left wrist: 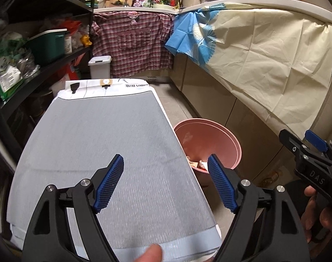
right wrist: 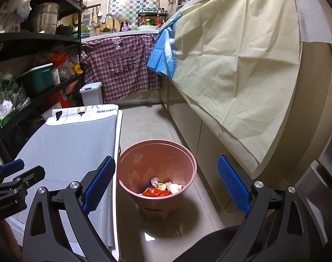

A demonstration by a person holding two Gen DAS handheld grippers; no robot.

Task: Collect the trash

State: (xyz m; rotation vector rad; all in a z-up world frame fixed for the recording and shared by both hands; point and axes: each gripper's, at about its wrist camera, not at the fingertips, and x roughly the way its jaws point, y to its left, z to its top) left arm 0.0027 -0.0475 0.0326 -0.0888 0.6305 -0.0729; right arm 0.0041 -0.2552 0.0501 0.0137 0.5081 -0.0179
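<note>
A narrow kitchen runs ahead, its counter front at two o'clock draped in a creased cream cloth (right wrist: 238,69), with a plaid shirt (left wrist: 133,43) hanging at twelve and black shelving (left wrist: 35,65) crowded with packets at ten. A long table (left wrist: 105,148) covered by a grey woven mat fills the left wrist view. Beside its right edge, on pale floor tiles, stands a round pink plastic bin (right wrist: 157,170), tapering downward, holding crumpled white paper and an orange wrapper (right wrist: 157,192). The left gripper (left wrist: 166,183) hovers over the mat, jaws spread wide and empty; the right gripper (right wrist: 166,185) hangs above the bin, equally wide, gripping nothing. Its ribbed blue pads (right wrist: 233,185) look rubbery.
</note>
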